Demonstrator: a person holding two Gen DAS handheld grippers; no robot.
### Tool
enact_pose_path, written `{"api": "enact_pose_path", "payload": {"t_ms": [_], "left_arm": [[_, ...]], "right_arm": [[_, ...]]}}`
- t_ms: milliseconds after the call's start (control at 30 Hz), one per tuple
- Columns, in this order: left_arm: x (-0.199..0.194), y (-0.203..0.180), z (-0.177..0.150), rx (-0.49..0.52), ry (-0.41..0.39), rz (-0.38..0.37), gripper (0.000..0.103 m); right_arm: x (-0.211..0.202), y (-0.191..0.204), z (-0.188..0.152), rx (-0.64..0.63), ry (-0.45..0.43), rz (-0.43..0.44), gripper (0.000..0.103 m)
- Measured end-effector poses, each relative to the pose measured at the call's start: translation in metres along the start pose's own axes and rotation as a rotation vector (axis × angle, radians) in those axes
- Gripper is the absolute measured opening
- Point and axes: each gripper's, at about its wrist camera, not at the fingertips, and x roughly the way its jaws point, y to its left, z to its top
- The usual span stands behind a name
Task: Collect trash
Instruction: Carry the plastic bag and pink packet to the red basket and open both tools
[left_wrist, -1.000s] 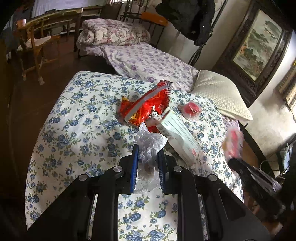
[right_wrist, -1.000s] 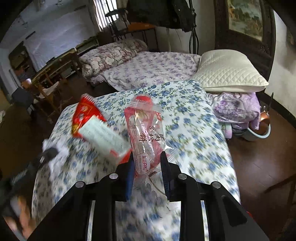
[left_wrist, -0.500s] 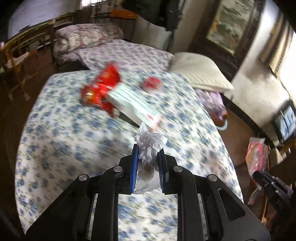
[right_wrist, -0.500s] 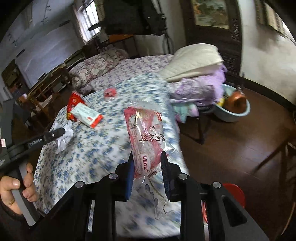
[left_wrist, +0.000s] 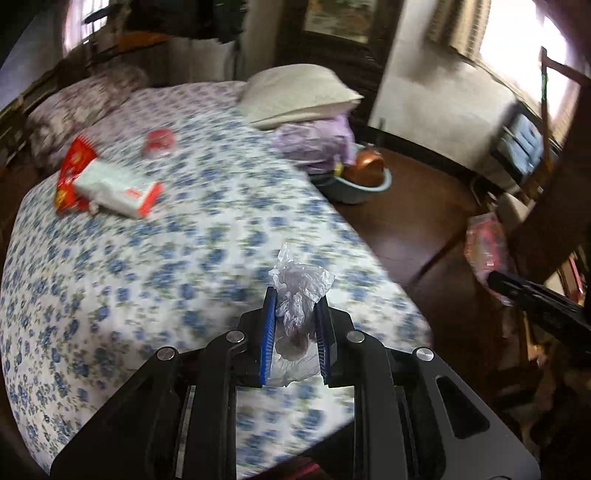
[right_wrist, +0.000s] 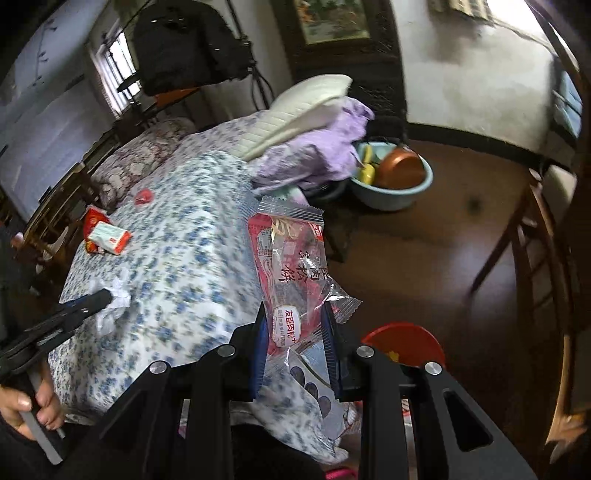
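My left gripper (left_wrist: 294, 295) is shut on a crumpled clear plastic wrapper (left_wrist: 299, 284) and holds it above the bed's near right corner. My right gripper (right_wrist: 294, 310) is shut on a red and clear snack packet (right_wrist: 291, 258) and holds it in the air beyond the bed's edge, over the floor. Left on the blue-flowered bedspread (left_wrist: 166, 240) are a red snack bag (left_wrist: 72, 166), a white carton (left_wrist: 114, 188) lying on it, and a small red wrapper (left_wrist: 159, 142). A red round bin (right_wrist: 406, 341) shows low behind the right gripper's fingers.
A white pillow (left_wrist: 299, 94) and purple cloth (left_wrist: 317, 142) lie at the bed's far right. A blue basin (right_wrist: 391, 184) with a copper pot stands on the dark wood floor. A wooden chair (right_wrist: 532, 236) stands at the right.
Both grippers have swung right, away from the middle of the bed, each still holding its trash. The floor, the basin and the red bin have come into view.
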Motion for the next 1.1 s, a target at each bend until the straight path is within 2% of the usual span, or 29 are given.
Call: {"api": "enact_pose_path", "payload": {"t_ms": [233, 500, 767, 1100], "left_arm": [[0.006, -0.062, 0.003, 0.109, 0.029, -0.084, 0.021], [0.029, -0.125, 0.005, 0.213, 0.079, -0.139, 0.021], [0.055, -0.169, 0.002, 0.286, 0.136, -0.174, 0.021], [0.089, -0.209, -0.004, 0.35, 0.214, -0.204, 0.021]], "right_arm": [[0.006, -0.041, -0.015, 0.071, 0.023, -0.007, 0.027], [0.015, -0.078, -0.024, 0.123, 0.045, -0.016, 0.027], [0.03, -0.116, -0.036, 0.198, 0.078, -0.022, 0.027], [0.055, -0.155, -0.055, 0.261, 0.131, -0.074, 0.027]]}}
